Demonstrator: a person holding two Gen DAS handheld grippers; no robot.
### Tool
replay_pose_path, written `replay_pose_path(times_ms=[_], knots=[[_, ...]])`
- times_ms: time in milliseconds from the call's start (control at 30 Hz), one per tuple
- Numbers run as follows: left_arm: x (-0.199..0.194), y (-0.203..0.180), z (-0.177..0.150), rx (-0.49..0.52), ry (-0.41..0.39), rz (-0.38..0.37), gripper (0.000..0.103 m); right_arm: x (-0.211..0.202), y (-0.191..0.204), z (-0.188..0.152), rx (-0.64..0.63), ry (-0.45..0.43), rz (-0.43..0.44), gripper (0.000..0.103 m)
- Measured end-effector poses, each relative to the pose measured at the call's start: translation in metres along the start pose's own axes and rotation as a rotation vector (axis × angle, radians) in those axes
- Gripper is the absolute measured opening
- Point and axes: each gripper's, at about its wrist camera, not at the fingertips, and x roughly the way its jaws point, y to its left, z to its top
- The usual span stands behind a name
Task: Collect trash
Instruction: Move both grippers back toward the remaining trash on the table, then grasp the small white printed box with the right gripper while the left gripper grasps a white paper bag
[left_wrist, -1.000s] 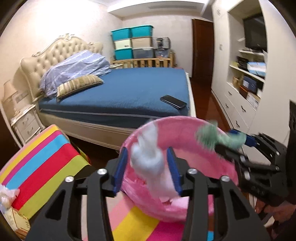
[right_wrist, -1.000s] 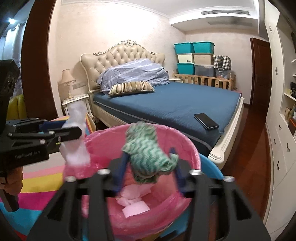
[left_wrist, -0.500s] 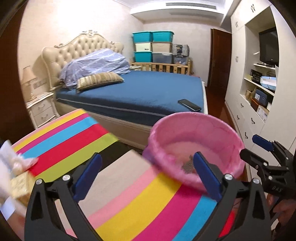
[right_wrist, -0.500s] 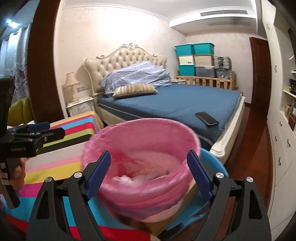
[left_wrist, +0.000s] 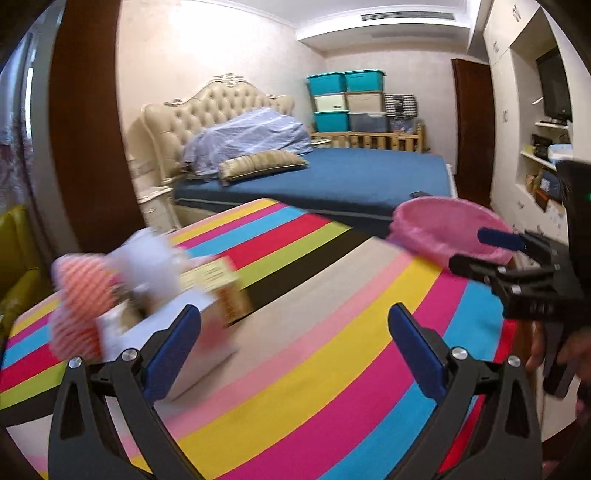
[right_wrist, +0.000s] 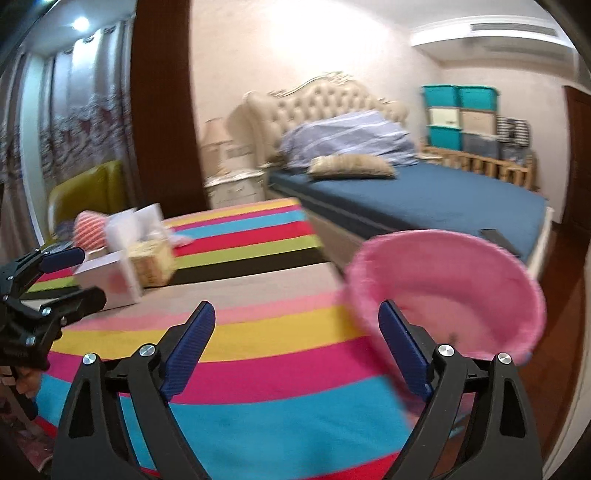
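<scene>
A bin lined with a pink bag (right_wrist: 447, 291) stands at the right edge of the striped table (right_wrist: 258, 332); it also shows in the left wrist view (left_wrist: 447, 229). My left gripper (left_wrist: 295, 347) is open and empty above the table, facing a white box (left_wrist: 192, 332), a crumpled white tissue (left_wrist: 147, 262) and a red-striped cloth (left_wrist: 81, 306) at the left. My right gripper (right_wrist: 295, 347) is open and empty, just left of the bin. Each gripper shows in the other's view, the left (right_wrist: 59, 273) and the right (left_wrist: 491, 251).
A yellow tissue box (right_wrist: 151, 262) and the white box (right_wrist: 107, 280) sit at the table's far left. A bed (right_wrist: 406, 195) with a phone on it lies behind. A green chair (right_wrist: 88, 192) stands at the left, shelves (left_wrist: 543, 158) at the right.
Both grippers opened and dropped the white tissue and the green cloth into the bin. Both then swung left, away from the bin, toward the items at the table's left end.
</scene>
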Motion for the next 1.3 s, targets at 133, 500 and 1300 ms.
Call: replay_pose_path(times_ms=[133,500,1300], knots=[[-0.019,0.035,-0.023,-0.009,0.025,0.096,0.098,0.01,0.042,0.003,-0.074,0.021,0.051,0.085],[-0.043,0.144,-0.054,-0.189,0.04,0.294,0.098,0.057,0.134,0.017,-0.192,0.1,0.19,0.085],[-0.064,0.243,-0.088,-0.393,0.133,0.498,0.098,0.092,0.227,0.019,-0.459,0.229,0.592,0.085]])
